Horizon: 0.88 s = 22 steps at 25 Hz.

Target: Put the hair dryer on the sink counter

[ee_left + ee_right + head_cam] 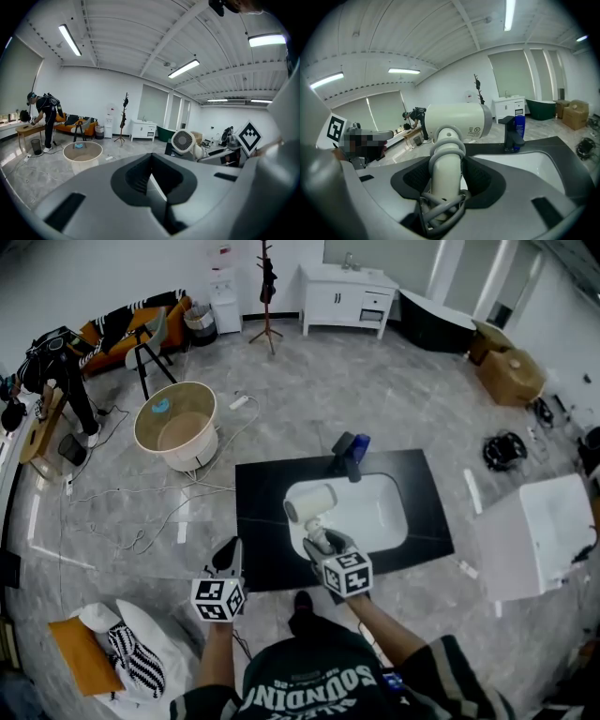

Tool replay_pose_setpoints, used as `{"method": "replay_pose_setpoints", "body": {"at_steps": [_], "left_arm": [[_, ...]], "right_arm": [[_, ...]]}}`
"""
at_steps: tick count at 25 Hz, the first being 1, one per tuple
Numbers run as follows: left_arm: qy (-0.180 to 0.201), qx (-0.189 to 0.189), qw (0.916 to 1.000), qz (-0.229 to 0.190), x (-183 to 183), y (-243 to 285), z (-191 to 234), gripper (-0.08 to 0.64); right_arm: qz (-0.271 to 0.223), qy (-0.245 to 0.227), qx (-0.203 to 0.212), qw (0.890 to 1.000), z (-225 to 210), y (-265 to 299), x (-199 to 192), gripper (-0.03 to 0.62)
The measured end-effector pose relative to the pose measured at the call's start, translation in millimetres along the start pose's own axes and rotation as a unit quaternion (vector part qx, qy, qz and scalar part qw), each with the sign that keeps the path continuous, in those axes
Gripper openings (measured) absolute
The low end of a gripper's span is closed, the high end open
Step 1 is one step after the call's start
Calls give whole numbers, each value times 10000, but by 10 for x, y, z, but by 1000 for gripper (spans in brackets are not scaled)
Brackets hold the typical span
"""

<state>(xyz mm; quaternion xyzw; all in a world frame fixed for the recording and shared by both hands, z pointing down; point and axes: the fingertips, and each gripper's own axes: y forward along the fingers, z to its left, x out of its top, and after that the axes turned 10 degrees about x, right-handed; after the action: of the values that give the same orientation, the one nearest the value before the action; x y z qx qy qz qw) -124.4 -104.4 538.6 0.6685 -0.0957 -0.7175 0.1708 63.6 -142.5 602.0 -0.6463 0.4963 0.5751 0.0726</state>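
Nearest, well short and left of the sink basin (pixel 380 512), the left gripper (pixel 228 561) has its jaws closed on nothing. The right gripper (pixel 324 542) clamps the handle of the hair dryer (pixel 310 504) over the basin's near-left rim. This looks like the carrying step. Next, it should be lowered onto the black counter (pixel 267 488) left of the basin, then released.

Shirt (pixel 314 688) carries large print reading roughly "SOUNDIN…", with a smaller line by it illegible; hair dryer (pixel 457 121) label shows fine print, too small to read.
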Motion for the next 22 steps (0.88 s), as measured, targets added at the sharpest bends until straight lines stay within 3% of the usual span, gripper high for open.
{"method": "replay_pose_setpoints", "body": {"at_steps": [11,22], "left_arm": [[-27,172,9998,30,303,693,367,0],[48,-146,9998,98,498,1187,818,2]], "right_arm": [[96,-72,246,9996,-295,731,568,207],[183,82,11,9998,-283,1311,695,207]]}}
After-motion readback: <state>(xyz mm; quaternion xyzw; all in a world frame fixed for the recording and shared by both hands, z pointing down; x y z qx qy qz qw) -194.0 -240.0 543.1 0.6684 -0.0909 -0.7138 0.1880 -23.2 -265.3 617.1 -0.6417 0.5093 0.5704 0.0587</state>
